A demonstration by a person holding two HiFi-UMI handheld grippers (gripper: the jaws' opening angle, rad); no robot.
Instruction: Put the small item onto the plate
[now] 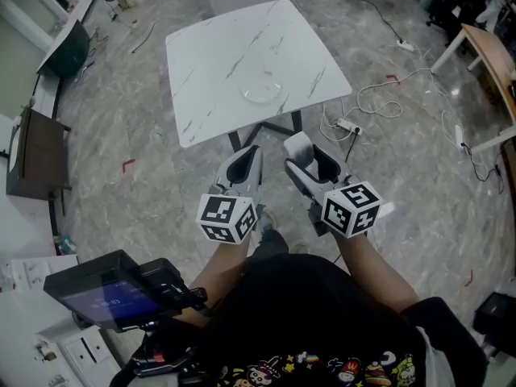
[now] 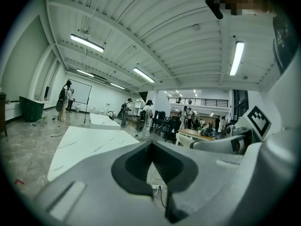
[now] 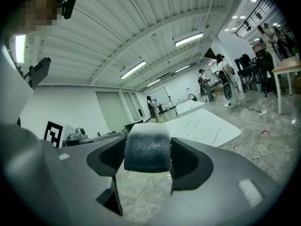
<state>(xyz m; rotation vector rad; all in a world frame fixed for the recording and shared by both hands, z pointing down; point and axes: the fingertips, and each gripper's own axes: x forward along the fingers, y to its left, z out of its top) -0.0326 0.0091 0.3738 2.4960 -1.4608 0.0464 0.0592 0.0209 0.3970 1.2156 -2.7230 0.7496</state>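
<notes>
A clear glass plate (image 1: 262, 89) lies on the white marble table (image 1: 218, 55), well ahead of both grippers. My right gripper (image 1: 301, 150) is held in the air short of the table's near edge, shut on a small grey-white rounded item (image 1: 297, 143). In the right gripper view the small item (image 3: 146, 147) fills the gap between the jaws, with the table (image 3: 202, 126) beyond it. My left gripper (image 1: 245, 161) hangs beside the right one, shut with nothing in it. Its jaws meet in the left gripper view (image 2: 151, 144), where the table (image 2: 84, 145) lies to the left.
White cables and a power strip (image 1: 348, 125) lie on the floor right of the table. A wooden table (image 1: 493, 55) stands at far right and a dark cabinet (image 1: 32, 156) at far left. A device with a screen (image 1: 109, 290) is at lower left. People (image 2: 146, 113) stand farther back.
</notes>
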